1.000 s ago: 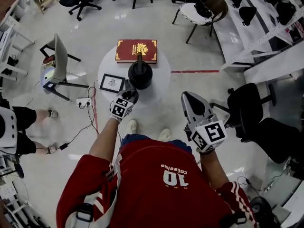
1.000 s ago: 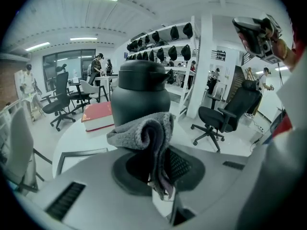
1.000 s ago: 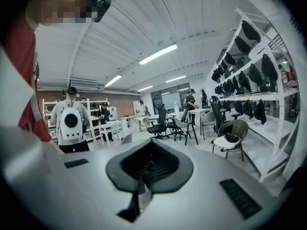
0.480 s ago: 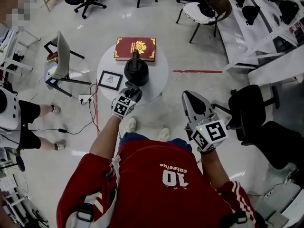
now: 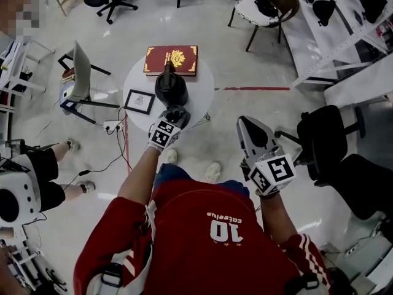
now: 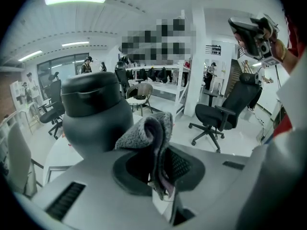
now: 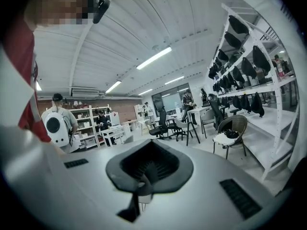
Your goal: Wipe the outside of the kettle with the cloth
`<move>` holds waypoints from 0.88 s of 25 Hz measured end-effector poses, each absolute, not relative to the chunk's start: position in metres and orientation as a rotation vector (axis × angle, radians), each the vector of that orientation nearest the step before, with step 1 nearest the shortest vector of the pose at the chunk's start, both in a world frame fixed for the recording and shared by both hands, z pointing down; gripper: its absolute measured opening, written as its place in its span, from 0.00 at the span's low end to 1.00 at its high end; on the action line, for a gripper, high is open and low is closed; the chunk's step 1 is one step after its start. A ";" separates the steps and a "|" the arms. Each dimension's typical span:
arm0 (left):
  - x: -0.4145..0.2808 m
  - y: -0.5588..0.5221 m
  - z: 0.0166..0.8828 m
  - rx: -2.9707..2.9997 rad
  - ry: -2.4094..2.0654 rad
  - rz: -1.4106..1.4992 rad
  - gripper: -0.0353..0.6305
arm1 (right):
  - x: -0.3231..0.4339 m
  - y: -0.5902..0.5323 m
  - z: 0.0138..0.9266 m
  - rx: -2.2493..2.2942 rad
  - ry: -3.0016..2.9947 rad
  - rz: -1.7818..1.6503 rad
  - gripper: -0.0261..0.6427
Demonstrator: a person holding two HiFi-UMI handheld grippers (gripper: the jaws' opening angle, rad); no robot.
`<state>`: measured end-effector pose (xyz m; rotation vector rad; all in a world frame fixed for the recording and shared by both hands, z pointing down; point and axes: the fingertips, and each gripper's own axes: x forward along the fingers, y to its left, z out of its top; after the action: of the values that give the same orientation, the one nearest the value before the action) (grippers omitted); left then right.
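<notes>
A black kettle [image 5: 171,88] stands on a small round white table [image 5: 199,97]. My left gripper [image 5: 174,114] is at the kettle's near side, shut on a grey cloth [image 6: 147,131]. In the left gripper view the cloth bunches up between the jaws, with the kettle [image 6: 93,116] just beyond it on the left; whether they touch I cannot tell. My right gripper [image 5: 247,125] is held up over the floor to the right of the table, apart from the kettle. Its jaws are shut with nothing between them [image 7: 143,178].
A red book [image 5: 171,59] and a small framed picture [image 5: 140,101] also lie on the table. A grey chair [image 5: 77,78] stands to its left and black office chairs [image 5: 325,141] to the right. Cables [image 5: 113,128] run on the floor. A person's legs [image 5: 43,165] are at the left.
My left gripper with the cloth has edged forward, closer to the kettle. The right gripper has hardly moved. The head view has shifted a little.
</notes>
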<state>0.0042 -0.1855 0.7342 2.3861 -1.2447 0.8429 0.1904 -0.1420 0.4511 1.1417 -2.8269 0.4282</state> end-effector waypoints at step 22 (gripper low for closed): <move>0.078 -0.201 0.739 2.433 -1.155 0.956 0.12 | 0.238 -0.144 0.465 1.213 -2.812 0.482 0.06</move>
<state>0.0780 -0.2011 0.7393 2.4330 -1.1552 0.9555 0.2379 -0.1442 0.4653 1.2128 -2.8118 0.4819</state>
